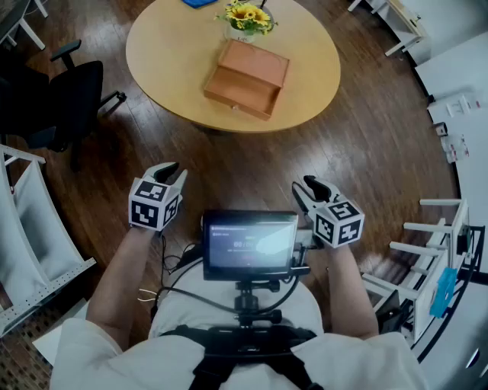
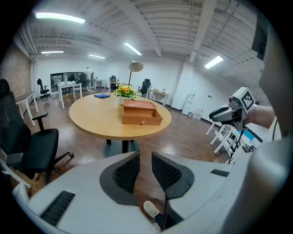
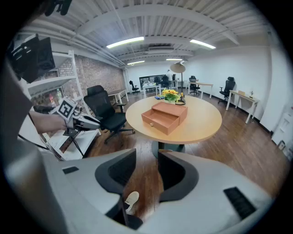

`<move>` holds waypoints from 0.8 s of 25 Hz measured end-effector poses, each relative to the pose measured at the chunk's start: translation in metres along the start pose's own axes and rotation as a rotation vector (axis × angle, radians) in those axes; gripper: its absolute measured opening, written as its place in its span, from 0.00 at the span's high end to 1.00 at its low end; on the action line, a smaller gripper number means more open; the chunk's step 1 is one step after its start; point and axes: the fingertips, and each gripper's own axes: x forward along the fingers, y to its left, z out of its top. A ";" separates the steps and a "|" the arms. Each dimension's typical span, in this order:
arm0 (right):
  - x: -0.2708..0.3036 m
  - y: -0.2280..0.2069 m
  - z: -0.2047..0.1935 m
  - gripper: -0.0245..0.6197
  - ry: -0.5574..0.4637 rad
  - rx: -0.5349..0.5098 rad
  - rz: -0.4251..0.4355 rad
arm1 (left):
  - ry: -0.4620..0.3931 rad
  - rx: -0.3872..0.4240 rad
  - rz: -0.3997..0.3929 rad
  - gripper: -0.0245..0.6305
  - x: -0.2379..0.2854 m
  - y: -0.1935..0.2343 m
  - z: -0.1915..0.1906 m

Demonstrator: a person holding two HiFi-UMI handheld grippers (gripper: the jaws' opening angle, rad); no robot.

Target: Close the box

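**1. Tool state.** I hold the left gripper [image 1: 169, 172] and the right gripper [image 1: 308, 186] at waist level, at 10 and 2 o'clock of the monitor [image 1: 250, 242]. The jaws of both stand apart with only floor showing between them. Nothing is held.

**2. Target.** The box [image 1: 245, 76] sits on the round table [image 1: 168, 46] at 12 o'clock, well apart from both grippers. The flowers [image 1: 245, 17] are just beside its far side. Its drawer [image 1: 238, 93] is pulled out toward roughly 6 o'clock.

**3. Handling.** I judge the box to be rigid wood, light enough to slide on the smooth tabletop. Push flat on the drawer front near the knob [image 2: 142, 122]. Brace the back of the box with the other gripper. No clamping should be needed.

**4. Views.** The head view shows the drawer's open interior from above, but the knob is only a speck. Both gripper views show the drawer front and knob side-on, and each also shows the opposite gripper.
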 end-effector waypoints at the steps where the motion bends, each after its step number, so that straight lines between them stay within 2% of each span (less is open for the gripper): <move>1: 0.000 0.000 0.002 0.72 0.003 -0.004 0.004 | -0.006 -0.008 -0.005 0.83 -0.001 -0.003 0.001; 5: 0.003 -0.006 0.017 0.74 0.002 -0.014 0.016 | -0.020 -0.028 -0.013 0.83 0.000 -0.007 0.007; 10: 0.029 -0.019 0.043 0.76 -0.010 -0.061 0.056 | -0.034 -0.038 0.019 0.83 0.012 0.003 0.018; 13: 0.059 -0.037 0.061 0.82 0.000 -0.109 0.100 | -0.033 -0.046 0.050 0.83 0.028 0.011 0.027; 14: 0.069 -0.044 0.067 0.86 0.004 -0.125 0.117 | -0.035 -0.054 0.061 0.83 0.032 0.012 0.031; 17: 0.099 -0.066 0.087 0.96 0.024 -0.191 0.179 | -0.056 -0.104 0.110 0.83 0.043 0.017 0.045; 20: 0.132 -0.094 0.118 0.96 0.048 -0.278 0.249 | -0.084 -0.171 0.179 0.83 0.055 0.017 0.054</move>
